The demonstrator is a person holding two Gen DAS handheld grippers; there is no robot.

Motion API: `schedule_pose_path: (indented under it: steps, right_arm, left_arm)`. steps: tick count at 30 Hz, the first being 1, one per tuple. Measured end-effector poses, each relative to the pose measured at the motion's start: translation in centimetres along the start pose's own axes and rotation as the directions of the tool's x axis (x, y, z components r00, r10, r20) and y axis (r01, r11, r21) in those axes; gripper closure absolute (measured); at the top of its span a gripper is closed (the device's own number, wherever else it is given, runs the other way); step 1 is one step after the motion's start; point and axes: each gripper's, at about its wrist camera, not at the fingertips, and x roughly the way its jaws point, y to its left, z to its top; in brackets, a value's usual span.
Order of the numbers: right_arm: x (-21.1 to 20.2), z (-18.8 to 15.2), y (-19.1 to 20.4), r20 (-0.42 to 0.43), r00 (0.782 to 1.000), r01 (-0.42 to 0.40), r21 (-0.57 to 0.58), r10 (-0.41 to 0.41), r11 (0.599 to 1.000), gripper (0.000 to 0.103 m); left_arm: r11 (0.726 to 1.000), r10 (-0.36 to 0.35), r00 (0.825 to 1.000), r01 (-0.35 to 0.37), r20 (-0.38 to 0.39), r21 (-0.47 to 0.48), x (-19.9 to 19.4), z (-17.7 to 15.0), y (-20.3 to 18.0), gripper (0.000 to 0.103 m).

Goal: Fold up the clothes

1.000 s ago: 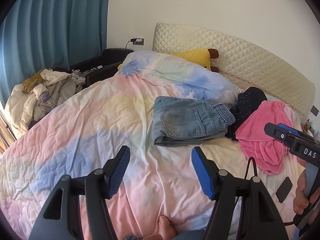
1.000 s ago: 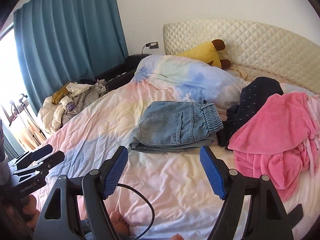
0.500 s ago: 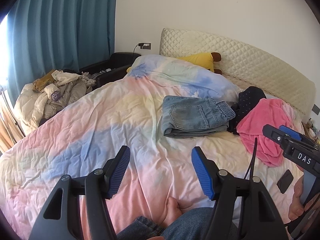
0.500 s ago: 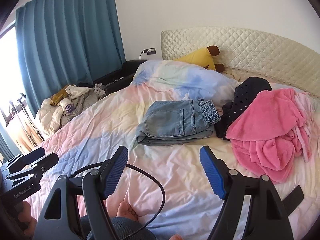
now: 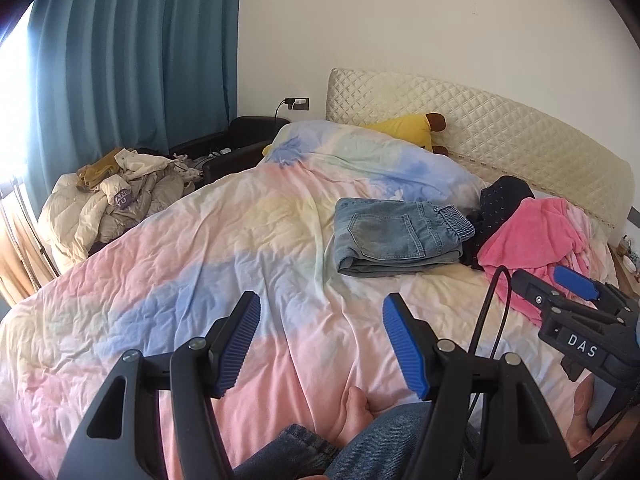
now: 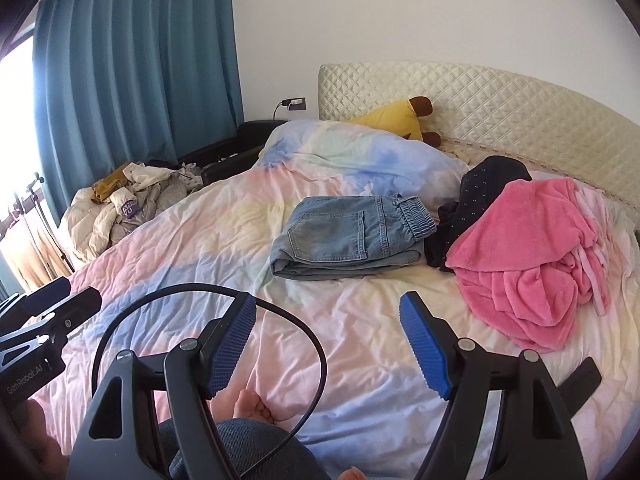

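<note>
Both grippers are hanging wide apart and empty above the near end of the bed, with the clothes lying further up.

The left gripper (image 5: 320, 344) is holding nothing, its blue fingers (image 5: 404, 346) spread over the pastel duvet (image 5: 200, 248); the right gripper (image 6: 328, 344) is spread just as wide and is also gripping nothing, with a black cable (image 6: 280, 312) looping in front of it. The folded jeans (image 6: 348, 236) are lying flat on the duvet toward the headboard (image 6: 500, 108). Just to their right a dark dotted garment (image 6: 476, 200) is sitting crumpled, touching the jeans, and a pink fleece garment (image 6: 528, 252) is lying in a heap partly over it. A yellow plush toy (image 6: 396, 118) is resting against the headboard, and a pile of pale clothes (image 6: 120, 208) is sitting beside the bed under the blue curtain (image 6: 132, 72).
</note>
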Motion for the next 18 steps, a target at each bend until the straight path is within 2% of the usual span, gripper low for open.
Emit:
schedule_pose_path:
  steps: [18]
  right_arm:
    - [0.16, -0.15, 0.18, -0.003, 1.000, 0.013, 0.005, -0.013, 1.000, 0.027]
  left_arm:
    - [1.000, 0.003, 1.000, -0.003, -0.002, 0.002, -0.08, -0.33, 0.04, 0.037]
